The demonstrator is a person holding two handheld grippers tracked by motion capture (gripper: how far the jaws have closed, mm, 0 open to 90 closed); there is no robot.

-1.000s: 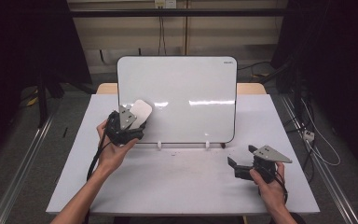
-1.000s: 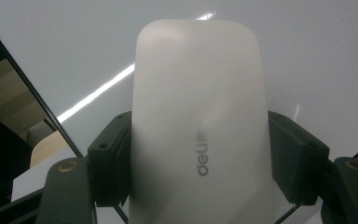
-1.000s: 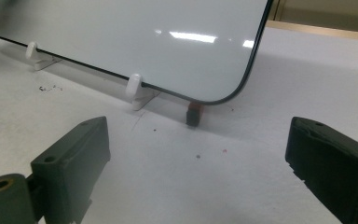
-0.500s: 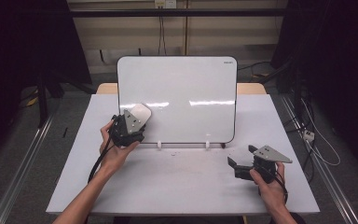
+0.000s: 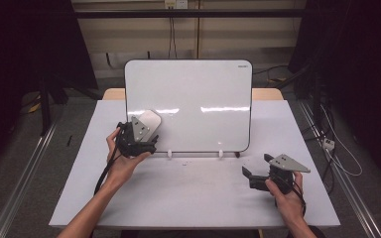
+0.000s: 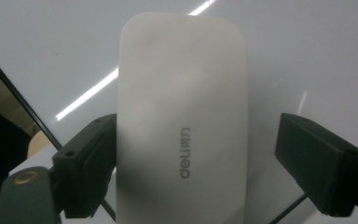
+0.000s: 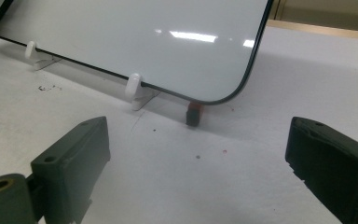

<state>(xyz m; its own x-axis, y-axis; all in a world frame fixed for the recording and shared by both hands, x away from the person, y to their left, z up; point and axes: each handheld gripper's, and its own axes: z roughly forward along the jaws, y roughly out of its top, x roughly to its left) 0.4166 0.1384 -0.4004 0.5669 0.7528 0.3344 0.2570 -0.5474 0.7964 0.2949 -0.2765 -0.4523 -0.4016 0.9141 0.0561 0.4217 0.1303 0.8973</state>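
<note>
A white eraser (image 5: 150,119) with a grey printed logo rests flat against the lower left of the upright whiteboard (image 5: 198,99). My left gripper (image 5: 146,127) is open around it. In the left gripper view the eraser (image 6: 182,121) lies between the jaws, touching the left jaw, with a clear gap to the right jaw. My right gripper (image 5: 257,166) is open and holds nothing. It sits low over the table at the front right, pointing at the board's lower right corner (image 7: 242,88).
The whiteboard stands on white clip feet (image 7: 133,86) near the middle of the white table (image 5: 193,193). A small red and black piece (image 7: 193,113) sits under its right corner. Dark specks mark the table near the feet. Cables lie on the floor at the right (image 5: 337,148).
My left gripper has shifted slightly right and down along the board. The eraser has stayed about where it was. The right gripper has not moved.
</note>
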